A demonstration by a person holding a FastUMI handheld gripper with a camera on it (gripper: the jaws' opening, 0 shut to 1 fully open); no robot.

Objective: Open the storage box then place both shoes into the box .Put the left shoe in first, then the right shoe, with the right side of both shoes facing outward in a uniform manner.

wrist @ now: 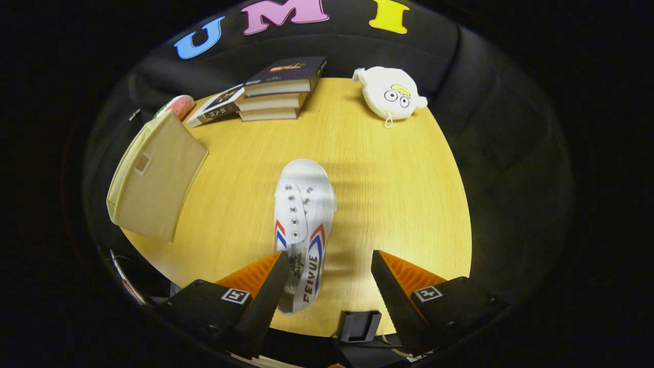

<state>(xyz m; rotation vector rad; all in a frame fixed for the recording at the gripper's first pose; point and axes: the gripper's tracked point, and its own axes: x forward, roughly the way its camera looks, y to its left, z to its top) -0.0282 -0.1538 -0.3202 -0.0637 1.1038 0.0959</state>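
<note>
A white shoe [304,225] lies on the round wooden table [388,204], and I use it as my landmark. Its toe points away from the gripper [327,278] and its heel comes back toward it. The word "FEIYUE" runs in dark letters along its side near the heel, next to red and blue stripes. There is more small writing on the tongue, but it is too tiny to read. Silver lace holes run up the top of the shoe.

The gripper's fingers are wide apart and clamp on nothing. The heel end of the shoe sits between them, close against the left finger [265,296], and I cannot tell if they touch. The right finger [393,291] is well away from the shoe. The left finger hides a bit of the shoe's heel.

To the left of the shoe stands a tan cloth box [153,179] with a small patch on its side. Nothing can be read on the patch. Part of a red and green thing [176,106] peeks out behind the box, and I cannot tell what it is.

Beyond the shoe's toe, to the left, is a pile of books [273,89]. Their covers have writing too small to read. Beyond the toe to the right lies a white soft toy [391,93] with two round eyes.
</note>
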